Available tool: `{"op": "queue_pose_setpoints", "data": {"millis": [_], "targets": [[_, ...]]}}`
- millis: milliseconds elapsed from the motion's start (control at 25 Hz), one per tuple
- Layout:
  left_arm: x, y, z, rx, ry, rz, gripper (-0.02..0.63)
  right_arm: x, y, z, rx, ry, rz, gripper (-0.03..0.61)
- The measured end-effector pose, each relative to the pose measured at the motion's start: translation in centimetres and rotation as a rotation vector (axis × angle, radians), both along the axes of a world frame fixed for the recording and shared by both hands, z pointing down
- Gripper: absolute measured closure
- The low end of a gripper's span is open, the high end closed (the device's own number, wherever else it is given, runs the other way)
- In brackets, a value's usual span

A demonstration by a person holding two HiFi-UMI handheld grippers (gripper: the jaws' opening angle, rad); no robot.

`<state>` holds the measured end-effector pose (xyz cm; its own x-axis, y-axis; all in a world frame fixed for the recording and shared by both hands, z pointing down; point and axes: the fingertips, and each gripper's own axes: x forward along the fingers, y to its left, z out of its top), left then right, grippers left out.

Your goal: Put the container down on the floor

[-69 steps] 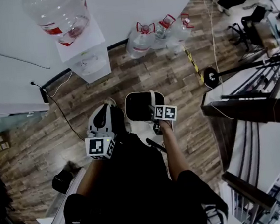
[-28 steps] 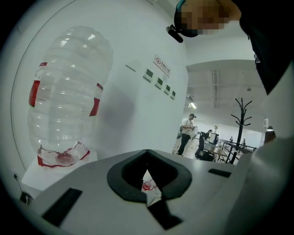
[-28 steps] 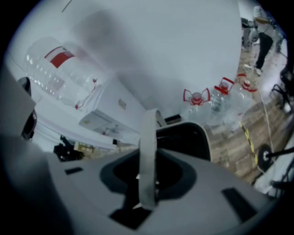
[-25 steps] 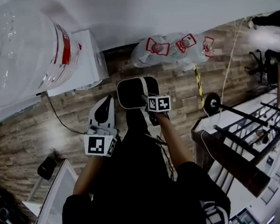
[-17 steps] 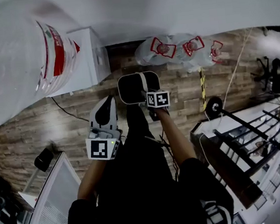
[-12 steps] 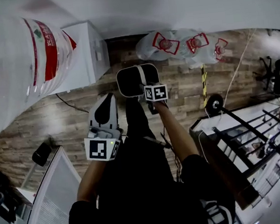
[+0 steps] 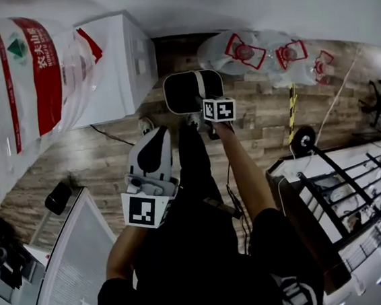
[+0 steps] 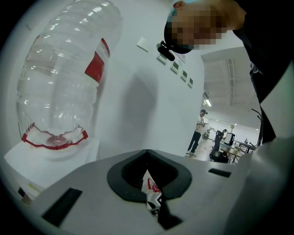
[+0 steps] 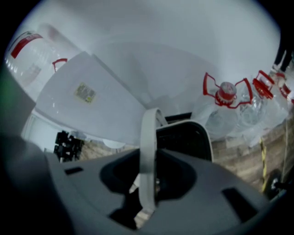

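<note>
The container (image 7: 193, 92) is a black bin with a white rim and a white strap handle (image 9: 148, 147). It hangs above the wooden floor (image 7: 96, 158), in front of the water dispenser. My right gripper (image 7: 206, 109) points steeply down and is shut on the handle, which runs between its jaws in the right gripper view. The bin's dark opening (image 9: 183, 137) shows just beyond them. My left gripper (image 7: 156, 135) is to the left of the bin and apart from it. Its jaws are shut with nothing between them, and the left gripper view (image 8: 148, 183) faces the wall.
A white water dispenser (image 7: 124, 67) with a large clear bottle (image 7: 21, 85) on top stands at the wall, left of the bin. Empty red-capped bottles (image 7: 247, 51) lie on the floor to the right. A black railing (image 7: 329, 188) is at the right, a white panel (image 7: 60, 264) at the lower left.
Both grippers and the hanging bin have sunk toward the floor, close to the dispenser. The big bottle now looms larger at the left. The right gripper's hold on the handle is unchanged.
</note>
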<state>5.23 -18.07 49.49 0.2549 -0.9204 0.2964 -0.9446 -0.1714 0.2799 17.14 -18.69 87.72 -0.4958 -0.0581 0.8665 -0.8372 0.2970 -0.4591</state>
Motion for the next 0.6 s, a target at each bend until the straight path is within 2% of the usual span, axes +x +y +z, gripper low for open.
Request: {"op": "queue_pose_setpoints", "data": {"millis": [400,600], "targets": [[0.2,-0.4,4.4,-0.039,0.031,0.005,0.586,-3.0,-2.9,7.3,0.007,-0.013,0.052,0.46],[-1.1,-0.7,6.5,-0.051,0.015,-0.015,0.586,-4.2,-4.3,10.8,0.026,-0.015,0.06,0.46]]}}
